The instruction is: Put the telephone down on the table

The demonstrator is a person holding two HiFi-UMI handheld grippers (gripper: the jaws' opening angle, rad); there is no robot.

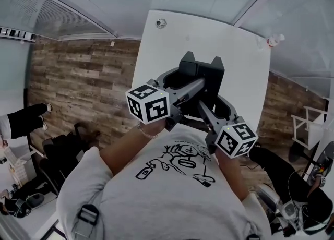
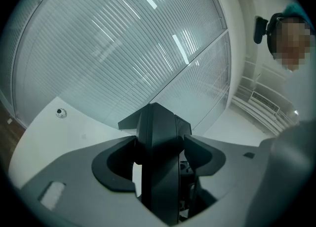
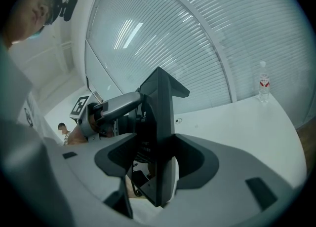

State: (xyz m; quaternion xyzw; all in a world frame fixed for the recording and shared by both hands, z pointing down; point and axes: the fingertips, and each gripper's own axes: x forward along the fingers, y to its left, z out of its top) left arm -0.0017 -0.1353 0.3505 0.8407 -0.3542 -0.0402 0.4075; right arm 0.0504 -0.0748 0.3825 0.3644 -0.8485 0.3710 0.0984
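I hold a black telephone [image 1: 202, 70] up over the white table [image 1: 172, 40], gripped from both sides. In the head view my left gripper [image 1: 182, 81] reaches in from the left and my right gripper [image 1: 218, 104] from the lower right, both shut on the phone's body. In the left gripper view the telephone [image 2: 157, 137] stands upright, pinched between the jaws of the left gripper [image 2: 159, 163]. The right gripper view shows the telephone [image 3: 159, 117] edge-on in the right gripper [image 3: 157, 161], with the left gripper's marker cube [image 3: 80, 104] behind it.
A small round object [image 1: 160, 23] lies at the table's far end, and a water bottle [image 1: 274, 39] stands at the far right corner. Wooden floor surrounds the table. Seated people and chairs [image 1: 62, 150] are to the left, a white rack [image 1: 308, 124] to the right.
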